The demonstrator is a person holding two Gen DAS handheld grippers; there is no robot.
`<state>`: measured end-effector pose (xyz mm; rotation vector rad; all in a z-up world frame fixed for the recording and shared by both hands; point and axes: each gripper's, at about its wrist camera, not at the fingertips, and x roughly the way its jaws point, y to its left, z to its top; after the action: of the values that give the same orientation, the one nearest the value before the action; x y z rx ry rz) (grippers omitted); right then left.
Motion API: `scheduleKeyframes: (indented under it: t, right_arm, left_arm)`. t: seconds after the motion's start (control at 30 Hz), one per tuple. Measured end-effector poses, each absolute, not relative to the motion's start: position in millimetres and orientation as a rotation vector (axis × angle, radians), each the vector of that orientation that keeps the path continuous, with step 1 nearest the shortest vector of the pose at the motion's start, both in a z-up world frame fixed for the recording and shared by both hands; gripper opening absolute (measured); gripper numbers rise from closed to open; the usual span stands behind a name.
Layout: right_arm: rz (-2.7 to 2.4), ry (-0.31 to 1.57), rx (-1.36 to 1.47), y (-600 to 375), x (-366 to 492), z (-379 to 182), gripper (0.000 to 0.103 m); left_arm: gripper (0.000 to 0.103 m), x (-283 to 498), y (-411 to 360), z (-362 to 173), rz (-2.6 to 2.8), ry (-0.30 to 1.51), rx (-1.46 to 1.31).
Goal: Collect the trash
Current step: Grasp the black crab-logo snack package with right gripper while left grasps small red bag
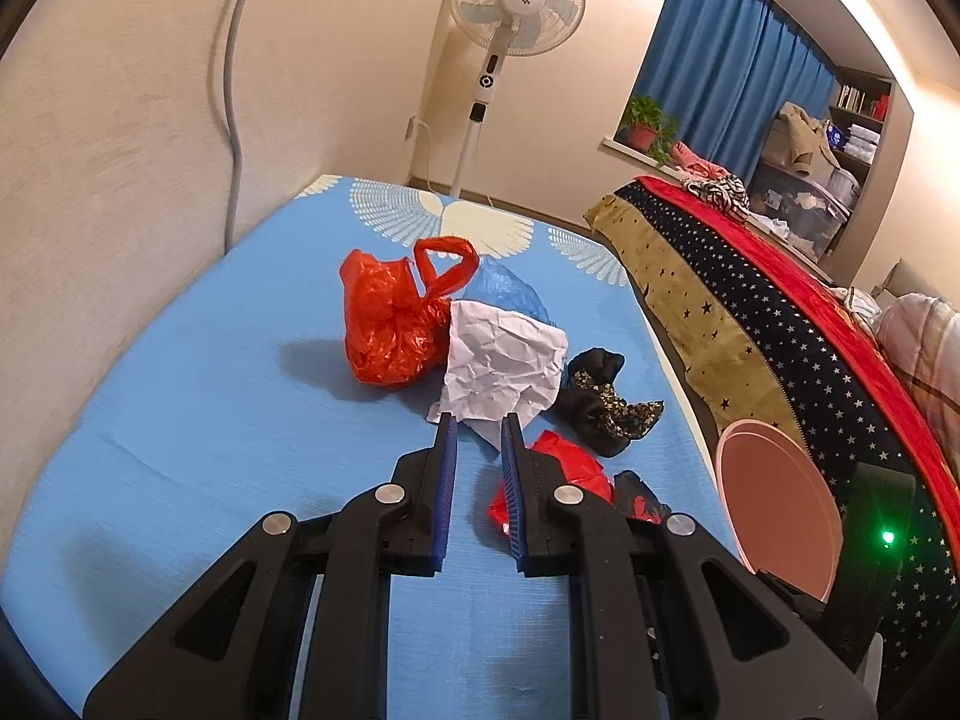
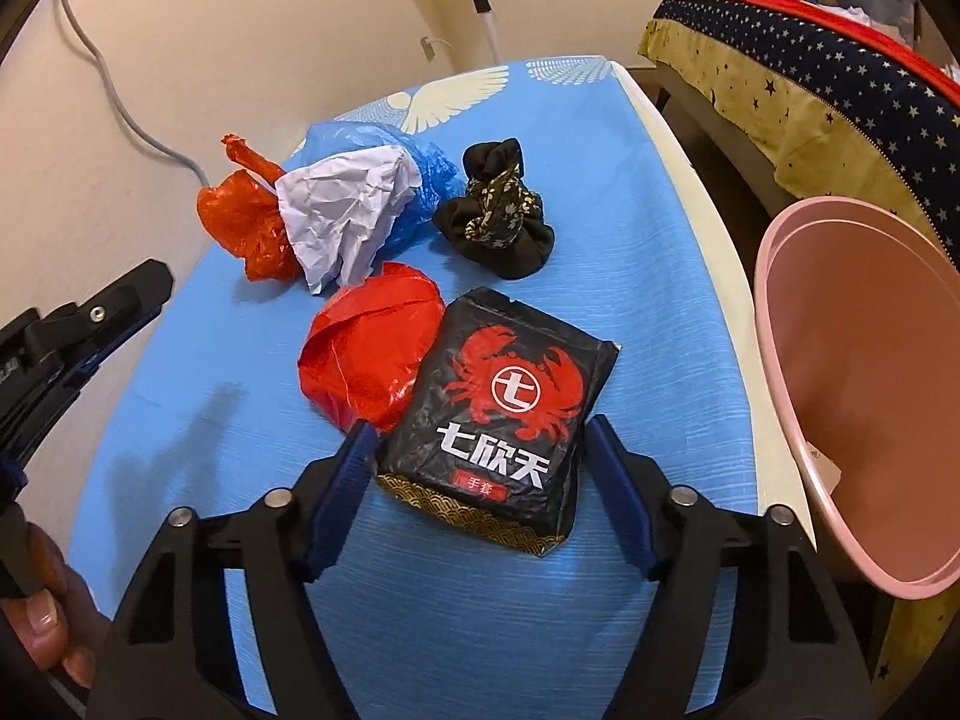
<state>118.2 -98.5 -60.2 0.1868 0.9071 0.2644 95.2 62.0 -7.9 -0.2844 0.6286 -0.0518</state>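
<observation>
A black packet with a red crab print lies flat on the blue tablecloth. My right gripper is open, its pads standing close on either side of the packet. A red plastic bag touches the packet's left side. Behind them lie crumpled white paper, an orange-red bag, a blue bag and a black floral cloth bundle. My left gripper has a narrow gap with nothing in it, its tips just short of the white paper. The pink bin stands at the table's right edge.
A wall runs along the table's left side. A standing fan is behind the far end. A bed with a starred cover lies to the right, beyond the pink bin. A person's hand grips the left tool.
</observation>
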Motion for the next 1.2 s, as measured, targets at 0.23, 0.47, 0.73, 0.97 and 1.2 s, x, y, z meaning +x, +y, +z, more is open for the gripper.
scheduleKeyframes:
  t: [0.23,0.47,0.73,0.97,1.2]
  right_arm:
    - [0.285,0.878,0.200,-111.1,113.1,-56.1,0.042]
    - [0.325,0.829,0.171,-115.6,105.8,-43.8,0.021]
    - [0.308,0.756,0.162,-131.9,97.9,-29.3,0.006]
    - [0.303,0.745,0.176,-141.0,98.1,-27.4,0.006]
    - [0.291,0.742,0.191,-145.4,98.3,-23.8,0.006]
  left_arm:
    - [0.015,102.4,59.4,-25.8,-0.051,0.674,-0.318]
    - [0.022,114.7,54.2,-42.3,-0.072,0.725,-0.375]
    - [0.051,132.4,38.5,-60.0,-0.089,0.785,-0.402]
    - [0.055,142.6,25.5,-71.3,-0.135,0.832,-0.442]
    - [0.036,135.9,7.3,-57.5,-0.180,0.789,-0.340]
